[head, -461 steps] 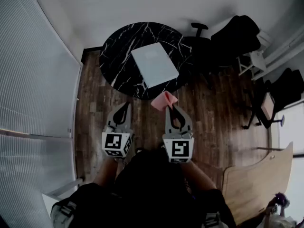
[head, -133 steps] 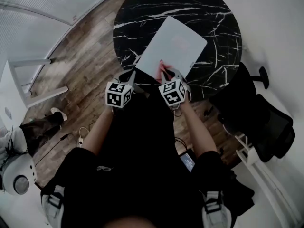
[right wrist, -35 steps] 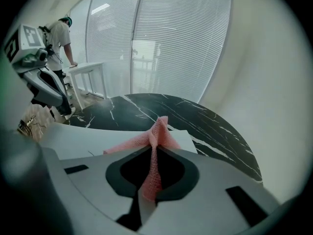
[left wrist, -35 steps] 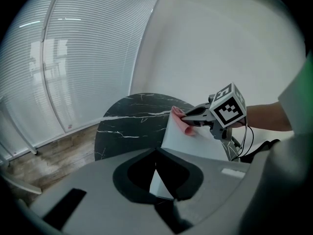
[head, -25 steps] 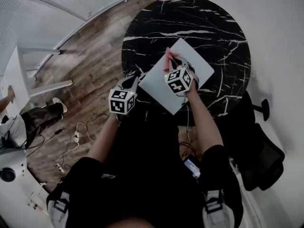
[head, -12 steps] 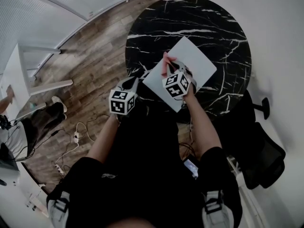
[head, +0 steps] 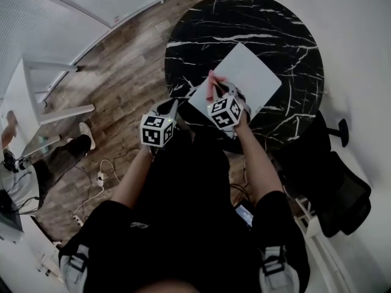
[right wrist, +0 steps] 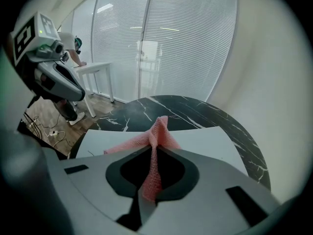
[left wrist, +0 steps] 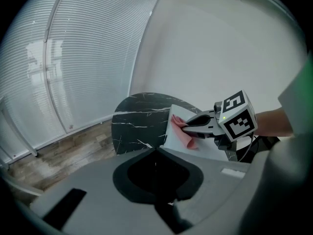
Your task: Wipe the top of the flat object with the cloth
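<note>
The flat white object [head: 247,75] lies on a round black marble table [head: 269,23]. My right gripper [head: 215,91] is shut on a pink cloth [head: 211,84] and holds it on the object's near left part. In the right gripper view the cloth [right wrist: 156,131] stands up from between the jaws over the white object [right wrist: 210,141]. My left gripper [head: 173,105] hovers at the table's near edge, left of the object, shut with nothing in it. The left gripper view shows the right gripper [left wrist: 185,127] and the cloth [left wrist: 183,133] on the object [left wrist: 171,140].
A black office chair [head: 333,182] stands right of the table. On the wood floor at left are a white side table [head: 36,96], a person's leg [head: 61,157] and loose cables [head: 101,176]. Window blinds [right wrist: 161,38] run behind the table [right wrist: 195,112].
My right gripper has drawn the cloth back across the white object toward its near left corner. The left gripper has stayed put.
</note>
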Demonstrator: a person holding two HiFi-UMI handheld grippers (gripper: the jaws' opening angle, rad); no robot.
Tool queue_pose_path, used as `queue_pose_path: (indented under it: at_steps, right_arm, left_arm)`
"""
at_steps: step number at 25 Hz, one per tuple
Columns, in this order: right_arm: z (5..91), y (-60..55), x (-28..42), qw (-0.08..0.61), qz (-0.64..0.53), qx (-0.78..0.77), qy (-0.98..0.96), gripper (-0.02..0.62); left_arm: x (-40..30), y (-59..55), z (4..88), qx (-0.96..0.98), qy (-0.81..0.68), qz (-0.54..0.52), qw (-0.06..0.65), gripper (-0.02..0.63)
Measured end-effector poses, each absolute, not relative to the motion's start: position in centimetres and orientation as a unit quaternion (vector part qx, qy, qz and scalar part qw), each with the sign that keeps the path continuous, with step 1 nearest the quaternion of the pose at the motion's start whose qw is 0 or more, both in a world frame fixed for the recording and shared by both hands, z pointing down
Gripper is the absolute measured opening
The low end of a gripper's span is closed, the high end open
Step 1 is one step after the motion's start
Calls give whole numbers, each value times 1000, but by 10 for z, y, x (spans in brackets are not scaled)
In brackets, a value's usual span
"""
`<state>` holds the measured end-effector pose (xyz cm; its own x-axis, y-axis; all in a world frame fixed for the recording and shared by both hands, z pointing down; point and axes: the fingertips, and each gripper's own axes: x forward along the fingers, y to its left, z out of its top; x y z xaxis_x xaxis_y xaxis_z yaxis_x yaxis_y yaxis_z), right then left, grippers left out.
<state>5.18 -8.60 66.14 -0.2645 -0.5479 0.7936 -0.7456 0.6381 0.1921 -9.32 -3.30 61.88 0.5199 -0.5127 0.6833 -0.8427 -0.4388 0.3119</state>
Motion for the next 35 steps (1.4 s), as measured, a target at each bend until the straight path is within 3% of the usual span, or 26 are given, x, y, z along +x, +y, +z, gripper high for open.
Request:
queue_pose_path:
  at_steps: [18, 35]
  right_arm:
    - [663, -53, 20, 445, 124, 437, -772, 17]
    - [666, -11, -11, 450, 153, 416, -776, 17]
  left_arm:
    - [-129, -14, 620, 825, -392, 261, 313, 0]
    - [-111, -24, 618, 841, -351, 269, 312, 0]
